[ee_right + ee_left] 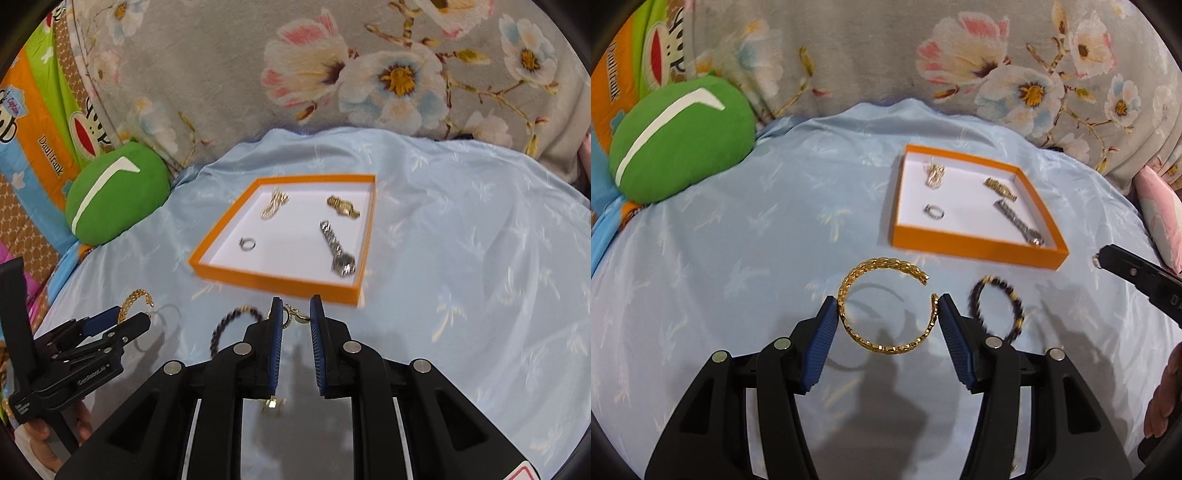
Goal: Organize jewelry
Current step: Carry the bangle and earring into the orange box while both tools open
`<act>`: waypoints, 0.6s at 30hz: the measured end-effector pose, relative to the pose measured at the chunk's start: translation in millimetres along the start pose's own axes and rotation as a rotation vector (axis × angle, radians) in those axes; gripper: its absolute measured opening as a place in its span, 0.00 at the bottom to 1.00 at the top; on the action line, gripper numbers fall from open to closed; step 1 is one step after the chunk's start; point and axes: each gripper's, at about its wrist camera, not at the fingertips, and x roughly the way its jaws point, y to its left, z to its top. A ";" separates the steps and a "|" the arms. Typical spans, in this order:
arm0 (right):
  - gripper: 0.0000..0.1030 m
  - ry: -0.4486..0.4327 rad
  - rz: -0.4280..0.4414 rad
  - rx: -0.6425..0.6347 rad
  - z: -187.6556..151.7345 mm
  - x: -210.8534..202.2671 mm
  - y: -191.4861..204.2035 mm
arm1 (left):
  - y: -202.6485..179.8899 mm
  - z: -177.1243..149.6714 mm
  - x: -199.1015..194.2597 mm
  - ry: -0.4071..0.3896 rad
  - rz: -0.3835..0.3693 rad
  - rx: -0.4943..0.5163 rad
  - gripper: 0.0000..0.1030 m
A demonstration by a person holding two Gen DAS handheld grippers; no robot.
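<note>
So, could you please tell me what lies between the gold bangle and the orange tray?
Only bare blue cloth, seen in the left wrist view, separates the gold bangle from the orange tray.

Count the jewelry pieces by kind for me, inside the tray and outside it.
Watches: 2, gold watch, silver watch
Bracelets: 2, gold cuff, dark beaded bracelet
Rings: 1, silver ring
Chains: 1, pale gold chain
Charms: 1, small gold charm in the right tongs
Total: 7

Tray (975,245) ahead-right of the left gripper (888,309), two watches, ring (933,211) and chain inside, open bangle (886,306) between its fingers, beaded bracelet (997,308) just right, cushion (679,140) far left.
</note>
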 end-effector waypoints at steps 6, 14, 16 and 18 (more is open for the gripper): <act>0.14 -0.003 0.003 -0.005 29.1 29.5 -5.8 | -17.7 34.5 21.5 -0.019 -0.019 0.041 0.53; 0.14 0.005 0.007 -0.023 64.3 79.3 -9.3 | -34.4 74.5 67.6 0.002 -0.066 0.040 0.53; 0.14 0.007 0.011 -0.023 73.5 90.5 -10.8 | -39.7 83.6 80.1 0.004 -0.067 0.045 0.53; 0.14 0.013 0.013 -0.018 83.3 104.2 -13.5 | -43.6 92.5 91.9 0.007 -0.068 0.045 0.53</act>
